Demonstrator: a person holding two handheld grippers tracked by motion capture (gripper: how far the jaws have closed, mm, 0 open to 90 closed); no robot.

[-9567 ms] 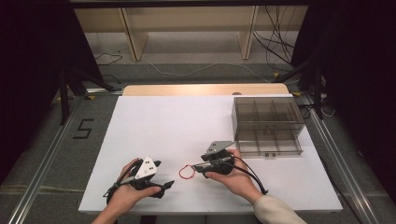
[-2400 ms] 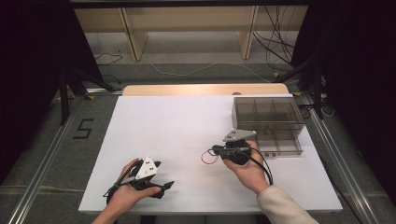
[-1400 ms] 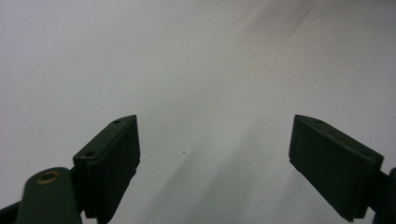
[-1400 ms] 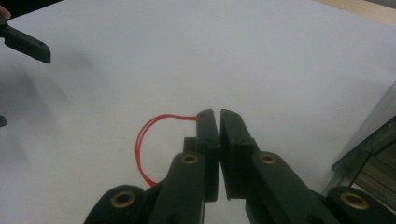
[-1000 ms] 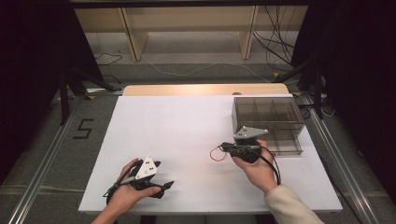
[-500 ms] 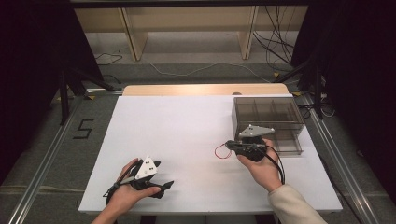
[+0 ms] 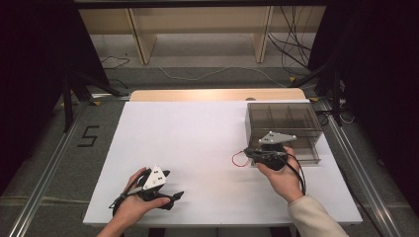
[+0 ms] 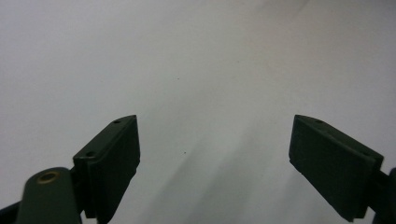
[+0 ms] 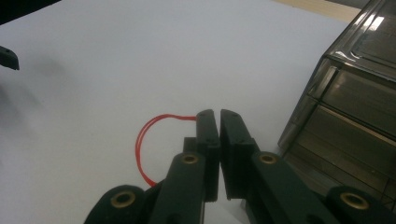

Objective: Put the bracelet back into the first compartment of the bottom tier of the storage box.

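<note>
Two grippers are on the table from my vantage, one per hand, along with one red rubber band and one smoky translucent drawer organizer.

I count the white table [image 7: 207,133] as bare apart from these. The drawer organizer [image 7: 284,123] stands at the right side, toward the far edge; its top shows three compartments along the far row, but I cannot count the drawers on its front with confidence, as the right gripper and hand cover part of it in the high view and the right gripper view cuts it off at the frame edge.

The left gripper [image 7: 170,197] rests low at the near left, held in the left hand [image 7: 133,205]. In the left gripper view its jaws stand wide apart with nothing between them, only plain white table surface beyond.

The right gripper [image 7: 248,152] sits just beside the near left corner of the organizer, held in the right hand [image 7: 281,173], pointing left. In the right gripper view its jaws are nearly closed, a thin gap showing between them, pinched on the red rubber band [image 9: 144,144]. The band loops out to the left of the jaws; the clamped portion is hidden between them. I cannot tell whether the loop touches the table.
</note>
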